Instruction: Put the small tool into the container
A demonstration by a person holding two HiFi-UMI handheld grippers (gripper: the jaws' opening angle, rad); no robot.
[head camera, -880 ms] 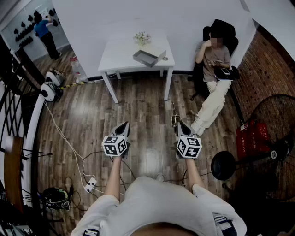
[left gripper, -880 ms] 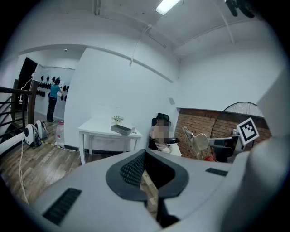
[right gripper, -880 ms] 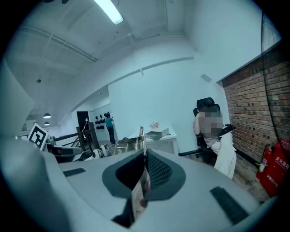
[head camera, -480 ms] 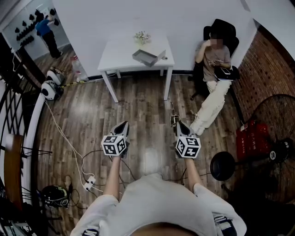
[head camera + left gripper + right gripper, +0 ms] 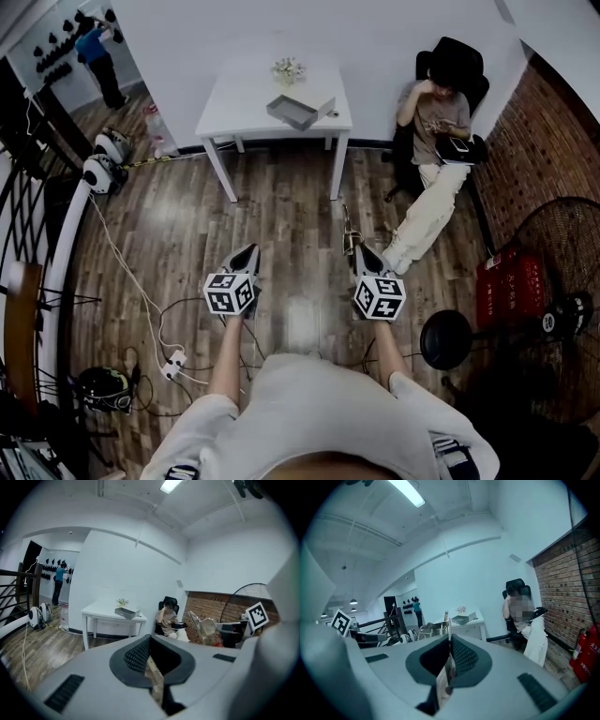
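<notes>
Right gripper (image 5: 362, 251): clamps small tool (image 5: 349, 234) | left gripper (image 5: 248, 253): closed, empty | risk: thin tool may slip before reaching distant container (image 5: 298, 112)

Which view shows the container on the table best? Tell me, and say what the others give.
The head view: it looks down on the container, showing its open top and raised lid on the white table. The left gripper view shows it small and side-on; the right gripper view likewise.
</notes>
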